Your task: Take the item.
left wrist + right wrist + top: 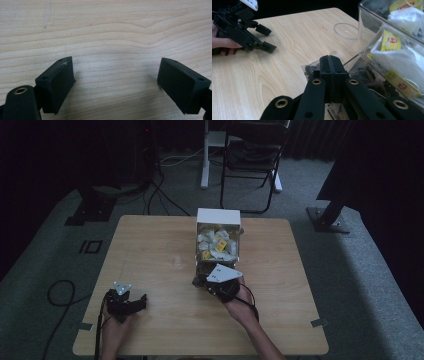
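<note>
Both hand-held grippers, the left gripper (131, 303) and the right gripper (330, 65), are matte black with blocky rectangular fingers (58, 83), brass-ringed holes on the linkage arms, grey three-cornered top plates and trailing black cables.

Wooden table (150, 250), light grain, sits in front of you. At its far middle you have a clear box (218, 216), heaped with yellow-tagged tea bags (215, 245). A clear packet of dark bits (310, 70) lies at the box's near end. Beyond the table you see a black folding chair (252, 155) on grey carpet (360, 270). To your left, a black cable (60, 292) loops on the floor.
</note>
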`<move>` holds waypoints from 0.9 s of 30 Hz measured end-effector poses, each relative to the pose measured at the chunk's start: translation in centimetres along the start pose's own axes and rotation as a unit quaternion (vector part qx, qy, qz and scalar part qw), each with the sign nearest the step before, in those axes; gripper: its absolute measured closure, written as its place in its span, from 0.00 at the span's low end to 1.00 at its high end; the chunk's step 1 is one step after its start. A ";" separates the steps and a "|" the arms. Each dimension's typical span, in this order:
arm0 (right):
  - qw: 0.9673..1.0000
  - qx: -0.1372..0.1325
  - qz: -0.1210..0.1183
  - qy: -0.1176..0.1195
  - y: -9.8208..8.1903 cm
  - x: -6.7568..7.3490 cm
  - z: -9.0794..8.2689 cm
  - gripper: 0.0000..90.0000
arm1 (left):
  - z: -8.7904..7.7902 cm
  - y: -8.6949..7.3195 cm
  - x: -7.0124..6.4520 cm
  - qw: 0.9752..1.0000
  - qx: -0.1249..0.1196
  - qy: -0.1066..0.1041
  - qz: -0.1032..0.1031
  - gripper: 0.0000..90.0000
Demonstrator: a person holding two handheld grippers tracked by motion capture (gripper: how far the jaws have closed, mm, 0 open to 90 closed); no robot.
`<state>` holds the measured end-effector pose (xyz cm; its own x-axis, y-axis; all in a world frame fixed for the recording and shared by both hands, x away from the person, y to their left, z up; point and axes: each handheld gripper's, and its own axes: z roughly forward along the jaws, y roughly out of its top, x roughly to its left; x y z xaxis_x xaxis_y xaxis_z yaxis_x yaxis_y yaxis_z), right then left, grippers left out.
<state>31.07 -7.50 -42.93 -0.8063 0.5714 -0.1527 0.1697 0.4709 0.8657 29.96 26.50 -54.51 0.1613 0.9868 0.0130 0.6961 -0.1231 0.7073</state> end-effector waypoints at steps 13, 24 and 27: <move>1.000 -0.008 -0.002 0.010 1.0 0.4 0.5 1.00 | 0.0 0.0 0.0 1.000 0.000 0.000 0.000 0.16; 1.000 -0.014 -0.002 0.018 2.1 0.9 1.0 1.00 | 0.0 0.0 0.0 1.000 0.000 0.000 0.000 0.16; 1.000 -0.015 -0.003 0.019 2.3 1.0 1.1 1.00 | 0.0 0.0 0.0 1.000 -0.001 0.000 -0.001 0.16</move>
<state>31.30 -5.14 -41.61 -0.8288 0.5418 -0.1402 0.1481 0.4540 0.8786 29.96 26.49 -54.52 0.1600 0.9871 0.0116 0.6953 -0.1210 0.7084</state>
